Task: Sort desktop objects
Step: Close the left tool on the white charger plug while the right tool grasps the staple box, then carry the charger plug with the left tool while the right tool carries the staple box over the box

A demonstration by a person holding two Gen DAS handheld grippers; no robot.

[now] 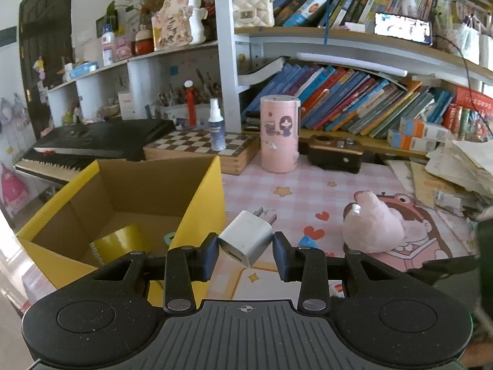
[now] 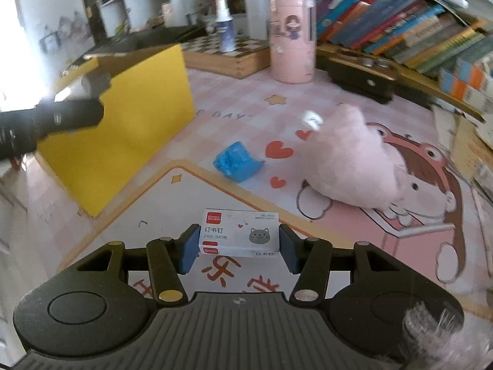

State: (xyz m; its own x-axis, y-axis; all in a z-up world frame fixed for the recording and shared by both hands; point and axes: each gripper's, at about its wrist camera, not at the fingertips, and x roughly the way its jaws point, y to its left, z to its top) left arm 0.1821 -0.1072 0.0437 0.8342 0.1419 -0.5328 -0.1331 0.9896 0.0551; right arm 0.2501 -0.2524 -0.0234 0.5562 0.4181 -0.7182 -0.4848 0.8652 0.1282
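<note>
My left gripper (image 1: 245,251) is shut on a white USB charger plug (image 1: 247,236) and holds it above the desk mat, just right of the open yellow cardboard box (image 1: 205,197). A roll of yellow tape (image 1: 120,242) lies inside the box. My right gripper (image 2: 238,245) is shut on a small white staples box (image 2: 239,233) with a grey cat print, low over the mat. A pink plush toy (image 2: 348,160) and a crumpled blue object (image 2: 236,162) lie on the mat ahead. The yellow box (image 2: 123,129) stands to the left in the right wrist view.
A pink cylinder canister (image 1: 279,134), a chessboard box (image 1: 200,146) with a spray bottle (image 1: 215,125), a black device (image 1: 336,152) and a keyboard (image 1: 92,145) stand at the back. Slanted books (image 1: 354,98) fill the shelf. Paper stacks (image 1: 462,163) lie at right.
</note>
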